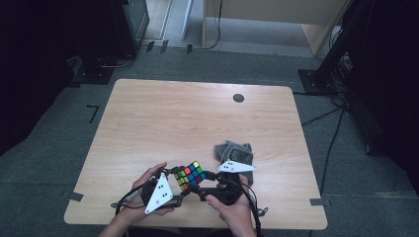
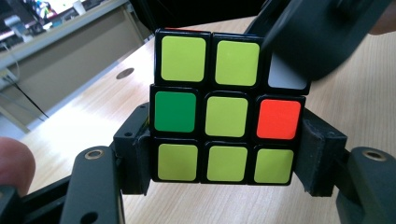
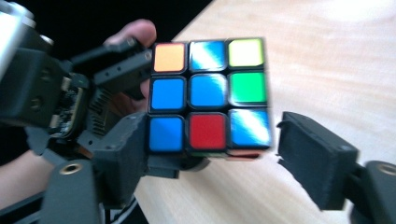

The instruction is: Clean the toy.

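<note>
A scrambled Rubik's cube (image 1: 190,175) is held just above the near part of the wooden table (image 1: 197,118). My left gripper (image 1: 181,182) is shut on it. In the left gripper view, the mostly yellow face of the cube (image 2: 226,109) fills the middle, and the left gripper (image 2: 226,164) clamps its lowest layer from both sides. In the right gripper view, the mostly blue face of the cube (image 3: 210,93) shows. My right gripper (image 3: 220,156) stands open around its lowest layer: the left jaw touches the cube and the right jaw stands apart from it.
A crumpled grey cloth (image 1: 233,150) lies on the table just behind the right hand. A black round cap (image 1: 238,98) sits near the far edge. Carpeted floor, cables and dark stands surround the table.
</note>
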Demonstrator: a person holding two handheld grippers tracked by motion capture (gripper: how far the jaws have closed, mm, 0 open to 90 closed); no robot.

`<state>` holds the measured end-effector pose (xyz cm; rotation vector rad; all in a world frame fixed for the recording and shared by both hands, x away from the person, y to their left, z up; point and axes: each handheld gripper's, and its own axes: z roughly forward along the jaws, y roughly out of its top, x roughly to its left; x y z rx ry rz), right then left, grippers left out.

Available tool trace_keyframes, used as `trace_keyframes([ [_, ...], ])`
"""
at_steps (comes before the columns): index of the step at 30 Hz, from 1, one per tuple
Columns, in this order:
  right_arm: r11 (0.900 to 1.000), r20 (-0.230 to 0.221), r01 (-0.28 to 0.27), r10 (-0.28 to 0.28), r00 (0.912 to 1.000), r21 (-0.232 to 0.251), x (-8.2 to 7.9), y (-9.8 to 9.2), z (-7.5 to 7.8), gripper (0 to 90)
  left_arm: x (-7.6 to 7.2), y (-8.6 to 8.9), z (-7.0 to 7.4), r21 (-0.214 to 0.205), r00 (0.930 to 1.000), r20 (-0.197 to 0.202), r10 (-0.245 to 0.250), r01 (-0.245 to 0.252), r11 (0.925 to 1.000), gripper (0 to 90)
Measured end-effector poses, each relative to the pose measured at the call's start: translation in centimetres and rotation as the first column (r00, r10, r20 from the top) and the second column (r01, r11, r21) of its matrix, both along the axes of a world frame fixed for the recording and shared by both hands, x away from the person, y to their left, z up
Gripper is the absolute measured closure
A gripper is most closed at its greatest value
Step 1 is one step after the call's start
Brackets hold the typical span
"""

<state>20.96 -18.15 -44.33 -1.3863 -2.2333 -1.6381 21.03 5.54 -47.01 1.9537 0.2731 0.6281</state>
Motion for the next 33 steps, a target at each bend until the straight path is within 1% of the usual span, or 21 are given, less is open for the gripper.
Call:
trace_keyframes([
  [1, 1.0, 0.0, 0.0, 0.0, 1.0, 0.0, 0.0, 0.0, 0.0, 24.4, 0.0, 0.0, 0.0, 0.0, 1.0, 0.0, 0.0, 0.0, 1.0, 33.8],
  [3, 0.9983, 0.052, 0.006, -0.009, 0.9986, 0.058, 0.1, -1.1, 0.6, 15.4, 0.8, 0.9, 0.1, -0.041, 0.9985, -0.047, 0.027, -0.029, 0.9987, 33.8],
  [5, 0.9955, 0.107, 0.011, -0.022, 0.994, 0.094, 0.0, -2.0, 1.3, 14.6, 1.4, 1.6, 0.1, -0.051, 0.9954, -0.08, 0.054, -0.058, 0.997, 33.8],
  [6, 0.9955, 0.107, 0.011, -0.022, 0.994, 0.094, 0.0, -2.0, 1.3, 14.6, 1.4, 1.6, 0.1, -0.051, 0.9954, -0.08, 0.054, -0.058, 0.997, 33.8],
  [8, 0.9915, 0.147, 0.05, -0.068, 0.9869, 0.12, -0.1, -3.1, 2.0, 14.6, 1.9, 2.3, 0.1, -0.07, 0.9897, -0.122, 0.076, -0.085, 0.9939, 33.8],
  [10, 0.9899, 0.181, 0.113, -0.127, 0.9752, 0.086, 0.1, -4.1, 2.3, 13.3, 2.2, 2.7, 0.2, -0.086, 0.9862, -0.146, 0.078, -0.091, 0.9921, 33.7],
  [11, 0.9837, 0.212, 0.179, -0.179, 0.9606, 0.02, 0.4, -4.8, 2.1, 13.3, 2.4, 3.0, 0.3, -0.099, 0.9824, -0.167, 0.083, -0.101, 0.99, 33.7],
  [12, 0.9727, 0.241, 0.229, -0.214, 0.9466, -0.038, 0.7, -5.2, 1.7, 13.4, 2.4, 3.0, 0.3, -0.099, 0.9824, -0.167, 0.083, -0.101, 0.99, 33.7],
  [14, 0.9359, 0.271, 0.319, -0.271, 0.9234, -0.149, 1.3, -6.0, 0.4, 14.4, 2.5, 3.2, 0.3, -0.11, 0.9786, -0.189, 0.081, -0.103, 0.9885, 33.7],
  [15, 0.9359, 0.271, 0.319, -0.271, 0.9234, -0.149, 1.3, -6.0, 0.4, 14.4, 2.6, 3.2, 0.3, -0.113, 0.977, -0.198, 0.078, -0.102, 0.9883, 33.7],
  [16, 0.9078, 0.238, 0.362, -0.312, 0.9199, -0.211, 2.2, -6.8, -1.4, 18.0, 2.6, 3.3, 0.2, -0.111, 0.9768, -0.198, 0.081, -0.104, 0.9883, 33.8],
  [17, 0.9078, 0.238, 0.362, -0.312, 0.9199, -0.211, 2.2, -6.8, -1.4, 18.0, 2.7, 3.3, 0.2, -0.108, 0.9763, -0.199, 0.084, -0.107, 0.9884, 33.8],
  [18, 0.8986, 0.212, 0.377, -0.333, 0.9189, -0.224, 2.6, -7.0, -2.2, 20.2, 2.7, 3.3, 0.1, -0.103, 0.9755, -0.204, 0.081, -0.104, 0.9892, 33.8],
  [19, 0.8677, 0.197, 0.405, -0.361, 0.9117, -0.288, 3.3, -7.1, -3.8, 23.2, 2.8, 3.3, 0.1, -0.097, 0.9739, -0.213, 0.08, -0.103, 0.99, 33.8],
  [24, 0.7987, 0.174, 0.424, -0.387, 0.9054, -0.427, 4.7, -6.5, -6.4, 24.7, 2.9, 3.2, -0.1, -0.09, 0.9704, -0.227, 0.083, -0.106, 0.9903, 33.8],
  [26, 0.797, 0.157, 0.421, -0.393, 0.9061, -0.433, 4.9, -6.5, -6.9, 26.8, 2.9, 3.1, -0.2, -0.083, 0.9686, -0.23, 0.095, -0.117, 0.9897, 33.8],
  [27, 0.8034, 0.14, 0.428, -0.408, 0.9021, -0.414, 5.2, -6.5, -7.6, 32.7, 2.9, 3.1, -0.2, -0.085, 0.9671, -0.237, 0.093, -0.116, 0.9896, 33.8],
  [28, 0.7992, 0.144, 0.43, -0.409, 0.901, -0.42, 5.1, -6.5, -7.5, 41.0, 2.9, 3.1, -0.2, -0.086, 0.9661, -0.242, 0.091, -0.115, 0.9896, 33.8],
  [30, 0.8108, 0.137, 0.423, -0.403, 0.9048, -0.405, 4.9, -6.7, -7.1, 60.7, 2.9, 3.1, -0.1, -0.089, 0.9618, -0.26, 0.085, -0.111, 0.9898, 33.8],
  [31, 0.8108, 0.137, 0.423, -0.403, 0.9048, -0.405, 4.9, -6.7, -7.1, 60.7, 2.9, 3.1, -0.1, -0.089, 0.9618, -0.26, 0.085, -0.111, 0.9898, 33.8],
  [33, 0.8346, 0.132, 0.406, -0.385, 0.9132, -0.372, 4.4, -6.8, -6.8, 68.9, 2.8, 3.0, 0.1, -0.094, 0.9603, -0.271, 0.068, -0.096, 0.9909, 33.8],
])
